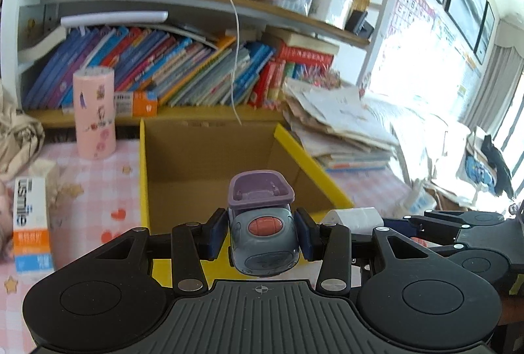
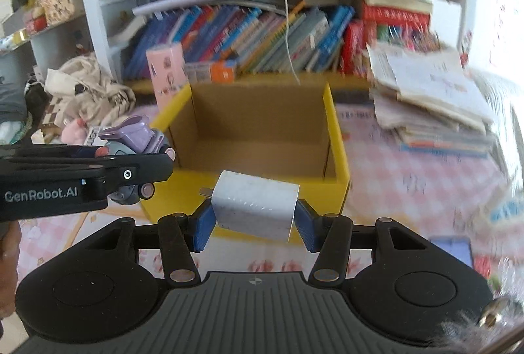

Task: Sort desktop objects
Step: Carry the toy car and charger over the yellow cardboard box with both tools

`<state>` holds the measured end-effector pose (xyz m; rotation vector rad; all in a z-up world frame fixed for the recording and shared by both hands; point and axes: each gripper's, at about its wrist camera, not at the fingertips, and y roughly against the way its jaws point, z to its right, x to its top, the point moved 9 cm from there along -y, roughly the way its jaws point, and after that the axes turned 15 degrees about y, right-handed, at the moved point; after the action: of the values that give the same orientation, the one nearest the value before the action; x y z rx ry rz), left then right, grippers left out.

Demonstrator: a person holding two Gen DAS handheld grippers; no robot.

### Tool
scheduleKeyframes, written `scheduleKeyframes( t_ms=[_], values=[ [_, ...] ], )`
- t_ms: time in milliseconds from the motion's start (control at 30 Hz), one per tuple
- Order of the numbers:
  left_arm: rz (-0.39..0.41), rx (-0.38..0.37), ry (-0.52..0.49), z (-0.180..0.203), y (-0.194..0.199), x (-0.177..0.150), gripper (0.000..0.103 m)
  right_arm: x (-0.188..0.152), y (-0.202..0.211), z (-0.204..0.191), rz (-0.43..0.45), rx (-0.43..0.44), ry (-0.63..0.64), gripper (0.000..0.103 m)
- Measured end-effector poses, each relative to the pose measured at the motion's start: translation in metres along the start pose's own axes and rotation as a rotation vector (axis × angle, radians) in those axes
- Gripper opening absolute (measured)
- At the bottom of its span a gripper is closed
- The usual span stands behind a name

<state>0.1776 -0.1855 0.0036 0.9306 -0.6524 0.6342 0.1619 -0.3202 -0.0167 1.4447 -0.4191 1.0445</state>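
My left gripper [image 1: 262, 232] is shut on a grey and purple toy car [image 1: 263, 223] and holds it just above the near edge of an open yellow cardboard box [image 1: 144, 177]. My right gripper [image 2: 253, 218] is shut on a white charger plug [image 2: 255, 205] and holds it in front of the same box [image 2: 337, 138]. The toy car [image 2: 134, 138] and the left gripper [image 2: 131, 170] show at the left of the right wrist view. The charger [image 1: 355, 218] and the right gripper [image 1: 386, 224] show at the right of the left wrist view.
The desk has a pink checked cloth [image 1: 95, 190]. A pink cylinder [image 1: 95, 113] and a white and orange carton [image 1: 31, 226] stand left of the box. A stack of papers and books [image 1: 344, 124] lies to the right. Bookshelves [image 1: 183, 72] stand behind.
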Motion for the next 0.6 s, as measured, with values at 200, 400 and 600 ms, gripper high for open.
scheduleKeyframes(
  t_ms=[200, 400, 600],
  values=[
    [0.024, 0.039, -0.019, 0.005, -0.022, 0.022, 0.043, 0.023, -0.026, 0.024, 0.029, 0.030, 0.048, 0.050],
    [-0.005, 0.093, -0.035, -0.002, -0.055, 0.035, 0.043, 0.037, -0.070, 0.026, 0.001, 0.080, 0.141, 0.050],
    [-0.096, 0.145, -0.076, -0.014, -0.092, 0.035, 0.043, 0.033, -0.116, 0.005, -0.114, 0.147, 0.290, 0.050]
  ],
)
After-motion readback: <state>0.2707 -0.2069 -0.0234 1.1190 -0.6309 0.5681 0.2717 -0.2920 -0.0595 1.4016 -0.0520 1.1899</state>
